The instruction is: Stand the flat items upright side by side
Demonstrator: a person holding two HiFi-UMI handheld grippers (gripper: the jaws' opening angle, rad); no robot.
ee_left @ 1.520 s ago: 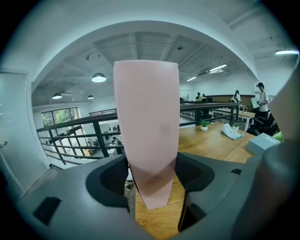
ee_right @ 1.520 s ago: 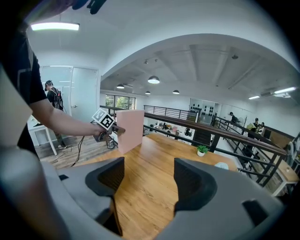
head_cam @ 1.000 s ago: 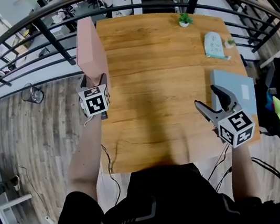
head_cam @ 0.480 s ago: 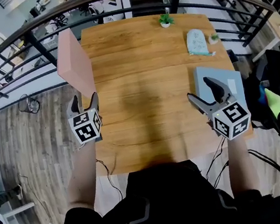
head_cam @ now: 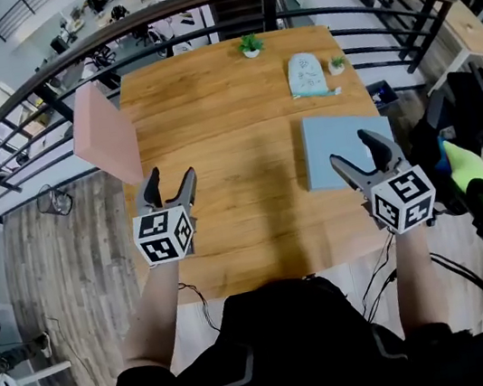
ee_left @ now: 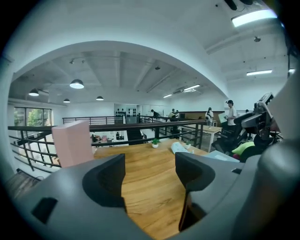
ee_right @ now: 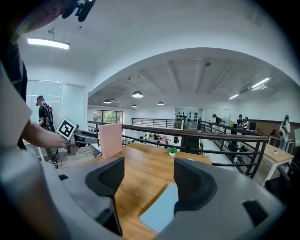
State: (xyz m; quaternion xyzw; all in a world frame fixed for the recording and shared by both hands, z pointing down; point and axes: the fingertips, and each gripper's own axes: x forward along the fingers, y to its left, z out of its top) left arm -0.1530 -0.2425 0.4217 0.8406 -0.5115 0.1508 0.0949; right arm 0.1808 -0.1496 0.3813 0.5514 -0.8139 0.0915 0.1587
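A pink flat item [head_cam: 105,144] stands upright at the table's left edge; it also shows in the left gripper view [ee_left: 72,143] and in the right gripper view [ee_right: 111,139]. My left gripper [head_cam: 170,186] is open and empty, a little nearer me than the pink item and apart from it. A blue-grey flat item [head_cam: 336,146] lies flat on the right side of the table [head_cam: 233,143]. My right gripper [head_cam: 356,152] hovers open over its near edge, with nothing between the jaws. The blue-grey item [ee_right: 161,213] lies just below and ahead of those jaws.
A small potted plant [head_cam: 250,46] stands at the far edge. A pale teal object [head_cam: 304,74] and a tiny plant [head_cam: 336,62] sit at the back right. A black railing [head_cam: 192,8] runs round the table; a chair with green parts [head_cam: 474,185] stands at the right.
My left gripper has let go of the pink item and drawn back toward me; the item stays upright. The right gripper holds over the blue-grey item's near edge.
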